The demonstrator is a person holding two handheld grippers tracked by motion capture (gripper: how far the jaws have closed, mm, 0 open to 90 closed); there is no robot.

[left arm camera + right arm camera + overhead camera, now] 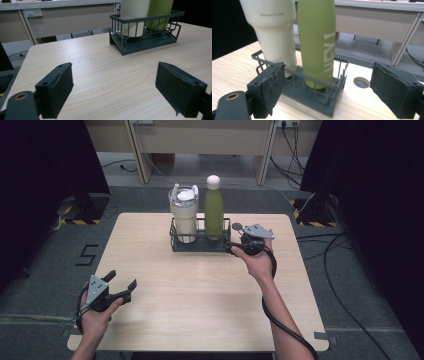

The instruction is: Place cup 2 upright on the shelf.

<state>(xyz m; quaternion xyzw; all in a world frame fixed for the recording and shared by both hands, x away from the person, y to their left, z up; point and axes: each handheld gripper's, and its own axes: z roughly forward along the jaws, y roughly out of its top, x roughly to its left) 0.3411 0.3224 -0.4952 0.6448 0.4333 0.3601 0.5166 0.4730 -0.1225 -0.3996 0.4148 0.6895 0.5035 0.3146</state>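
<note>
1. A dark wire rack [200,242] is seen standing on the far middle of the light wooden worktop [200,310], in the high view

2. Two vessels are held upright in the rack: a cream tumbler [184,215] with a clear lid at the left and a green bottle [214,212] with a pale cap at the right, the two standing just beside each other

3. In the right gripper view the green bottle [318,42] is shown in the near end compartment of the rack [312,96], with white lettering running up its side; the cream tumbler [274,32] stands behind it, farther along the rack

4. The right gripper [235,246] is held at the right end of the rack, close to its end wall; whether it touches the wire cannot be told

5. The fingers [268,87] of the right gripper are spread wide and released, with nothing pressed between them; the rack end and the bottle are framed in the gap ahead of them

6. A small round hole [361,82] in the worktop is seen just beyond the rack end

7. The left gripper [122,285] is held low over the near left corner of the worktop, well apart from the rack

8. Its fingers [56,88] are also released and wide apart, with bare worktop [107,82] between them and the rack [145,37] seen farther off
</note>
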